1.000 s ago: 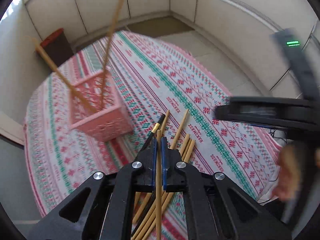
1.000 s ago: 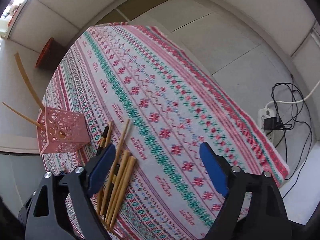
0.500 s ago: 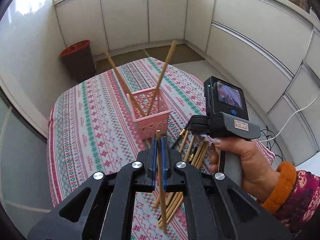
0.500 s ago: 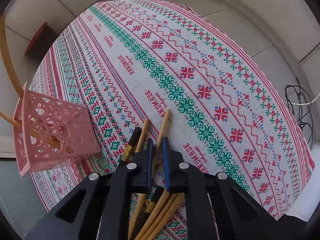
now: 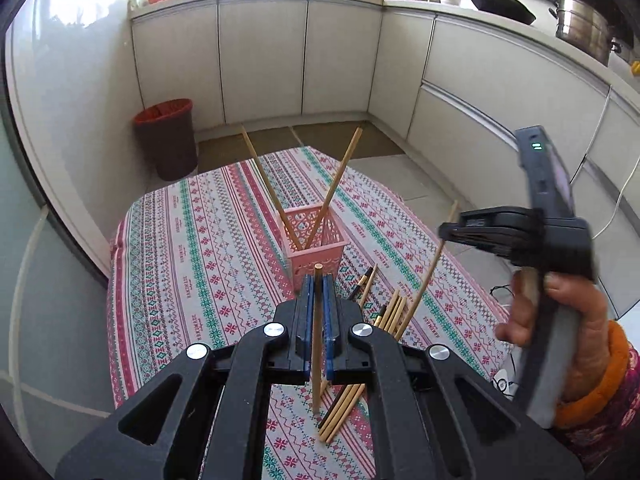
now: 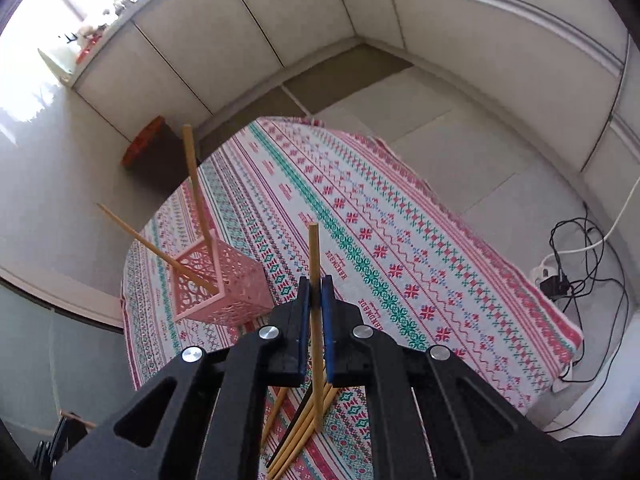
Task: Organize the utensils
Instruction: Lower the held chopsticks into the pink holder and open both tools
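**Chopsticks held in both grippers above the table**

Chopsticks [image 5: 390, 314], thin round sticks of pale wood, a few with dark handles and gold bands, are seen lying in a loose bundle on the tablecloth [image 5: 208, 264], just beside the pink basket [image 5: 316, 242]. The cloth is woven, with red, green and white bands of cross-stitch pattern. The basket is a square plastic one with lattice walls; two chopsticks [image 5: 336, 184] are stood in it, leaned apart in a V.

The left gripper [image 5: 318, 292] is closed tight on a single wooden chopstick [image 5: 317, 344], which is clamped upright between the blue pads, its blunt end showing just above them and its lower end hanging free over the cloth.

The right gripper [image 6: 315, 296] has just been closing, and its pads are pressed on another wooden chopstick [image 6: 314, 256]; this one is slightly tilted, with a long part standing above the pads. In the left wrist view the same stick [image 5: 430, 268] is seen held slanted, above the bundle, by the black gripper in the person's hand [image 5: 560, 320], an orange cuff at the wrist.
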